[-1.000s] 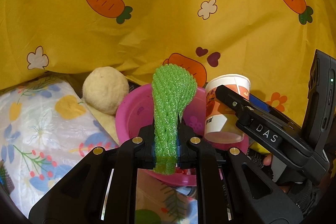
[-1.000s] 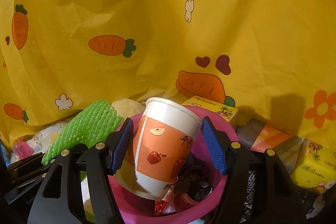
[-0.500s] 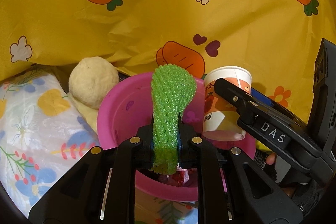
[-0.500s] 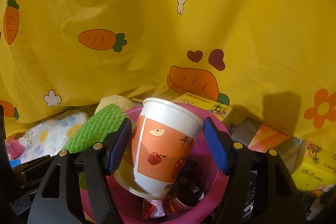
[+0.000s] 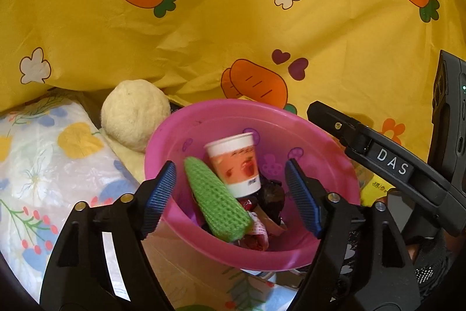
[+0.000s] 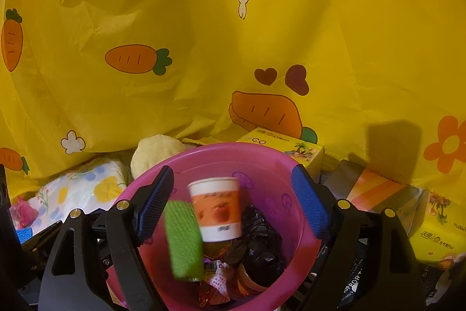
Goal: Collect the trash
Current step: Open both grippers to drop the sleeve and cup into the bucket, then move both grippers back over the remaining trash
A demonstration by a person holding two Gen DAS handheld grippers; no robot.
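Both the left gripper [image 5: 230,191] and right gripper [image 6: 233,203] are hanging released over the round pink plastic basin [image 5: 335,147], where the orange-printed paper cup [image 5: 236,162] and green foam net sleeve [image 5: 218,200] are lying toward twelve o'clock.

pink basin [image 5: 335,149], green foam net [image 5: 218,200], carrot-print yellow cloth [image 5: 233,19]

My left gripper [image 5: 230,194] has its jaws spread wide with nothing between the blue pads, my right gripper [image 6: 233,203] is spread just as wide and empty, and its black arm reaches across to the right of my left jaws.
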